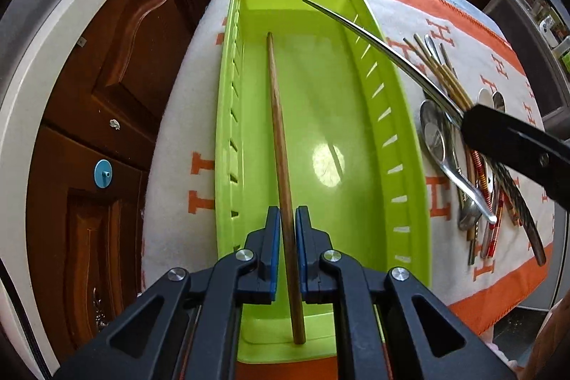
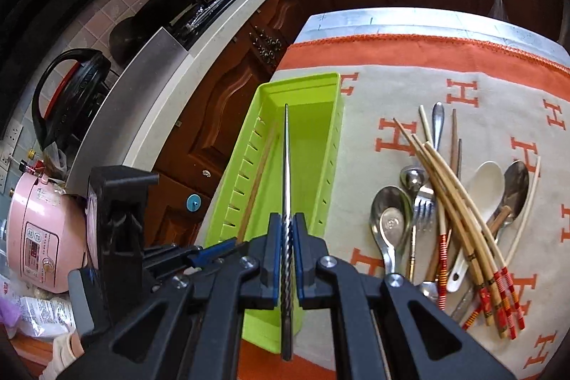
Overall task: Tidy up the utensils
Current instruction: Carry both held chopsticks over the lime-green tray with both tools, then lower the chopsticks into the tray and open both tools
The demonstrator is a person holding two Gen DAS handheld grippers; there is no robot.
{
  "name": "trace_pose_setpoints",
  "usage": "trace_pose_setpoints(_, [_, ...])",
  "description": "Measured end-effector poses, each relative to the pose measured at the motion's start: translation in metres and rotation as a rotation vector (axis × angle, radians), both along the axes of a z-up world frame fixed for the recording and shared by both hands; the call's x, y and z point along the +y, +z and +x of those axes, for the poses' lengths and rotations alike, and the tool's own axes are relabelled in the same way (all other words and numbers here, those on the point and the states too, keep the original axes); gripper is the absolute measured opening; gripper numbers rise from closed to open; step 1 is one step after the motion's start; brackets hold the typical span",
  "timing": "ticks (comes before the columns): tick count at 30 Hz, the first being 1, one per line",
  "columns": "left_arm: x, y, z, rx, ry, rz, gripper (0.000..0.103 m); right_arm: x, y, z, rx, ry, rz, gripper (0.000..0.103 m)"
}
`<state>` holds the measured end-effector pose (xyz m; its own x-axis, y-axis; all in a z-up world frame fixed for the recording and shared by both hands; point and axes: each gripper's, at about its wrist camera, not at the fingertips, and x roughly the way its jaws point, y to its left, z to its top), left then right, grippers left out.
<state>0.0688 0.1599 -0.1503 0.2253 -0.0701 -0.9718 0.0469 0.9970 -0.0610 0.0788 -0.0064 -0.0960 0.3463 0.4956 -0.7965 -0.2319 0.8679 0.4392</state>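
left gripper (image 1: 288,219): jaws nearly closed around wooden chopstick (image 1: 279,145), blue pads flank it at the near end; a thin gap shows on each side, so firm contact is unclear
wooden chopstick: lies lengthwise inside green tray (image 1: 402,166), closer to the slotted left wall, thin tip toward the far end, thick end near the tray's near wall
right gripper (image 2: 287,230): clamped tight on metal chopstick (image 2: 286,166), pads pressed against its twisted dark handle part
metal chopstick: held above the tray, point aimed at the far end; from the left wrist view it crosses over the tray's right rim at a slant, not touching the floor
green tray: long, lime, slots along both side walls, sits on the left part of the tablecloth (image 2: 481,116); only the wooden chopstick lies in it
utensil pile (image 2: 459,212): on the cloth right of the tray, apart from it; bamboo chopsticks with red-banded ends, metal spoons, a fork, a white spoon, all overlapping
tablecloth: pale with orange H letters and orange border
background: dark wood cabinets, pink cooker (image 2: 39,234) on the counter at left
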Motion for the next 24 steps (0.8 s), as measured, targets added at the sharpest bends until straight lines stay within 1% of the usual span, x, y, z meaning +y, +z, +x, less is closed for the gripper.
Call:
trace_pose_setpoints(1, [0.0,-0.004,-0.003,0.009,-0.012,0.008,0.012,0.005,-0.005,0.002,0.011,0.001,-0.001,0.006])
trace_pose_setpoints(3, [0.002,-0.006,-0.01,-0.002,-0.041,0.005,0.012,0.013,-0.013,0.004,0.029,0.01,-0.004,0.006])
trace_pose_setpoints(5, [0.003,-0.004,-0.019,-0.008,-0.072,-0.009,0.016,0.019,-0.021,0.006,0.064,0.016,0.007,0.007])
trace_pose_setpoints(6, [0.003,-0.001,-0.024,-0.014,-0.079,-0.016,0.018,0.02,-0.026,0.007,0.085,0.013,0.01,0.007])
trace_pose_setpoints(8, [0.007,0.0,-0.03,-0.015,-0.082,-0.012,0.027,0.022,-0.033,0.008,0.118,0.007,0.008,0.007])
trace_pose_setpoints(10, [0.014,-0.002,-0.034,-0.01,-0.07,0.011,0.029,0.024,-0.038,0.008,0.137,0.017,0.001,0.007])
trace_pose_setpoints(12, [0.017,0.003,-0.038,-0.003,-0.065,0.011,0.029,0.024,-0.037,0.006,0.123,0.033,-0.002,0.007])
trace_pose_setpoints(15, [0.02,0.008,-0.045,-0.014,-0.037,0.033,0.034,0.028,-0.029,-0.001,0.046,0.046,-0.075,0.008])
trace_pose_setpoints(18, [0.021,0.021,-0.052,-0.053,-0.002,0.04,0.044,0.029,-0.029,-0.003,0.032,0.064,-0.115,0.008])
trace_pose_setpoints(19, [0.02,0.028,-0.055,-0.08,0.016,0.051,0.053,0.03,-0.033,-0.003,0.038,0.065,-0.138,0.008])
trace_pose_setpoints(21, [0.02,0.041,-0.056,-0.118,0.036,0.05,0.057,0.031,-0.041,-0.001,0.065,0.068,-0.178,0.008])
trace_pose_setpoints(23, [0.019,0.055,-0.061,-0.16,0.064,0.078,0.065,0.034,-0.051,0.002,0.102,0.066,-0.194,0.008])
trace_pose_setpoints(24, [0.02,0.059,-0.06,-0.175,0.072,0.088,0.066,0.035,-0.055,0.002,0.113,0.063,-0.204,0.008])
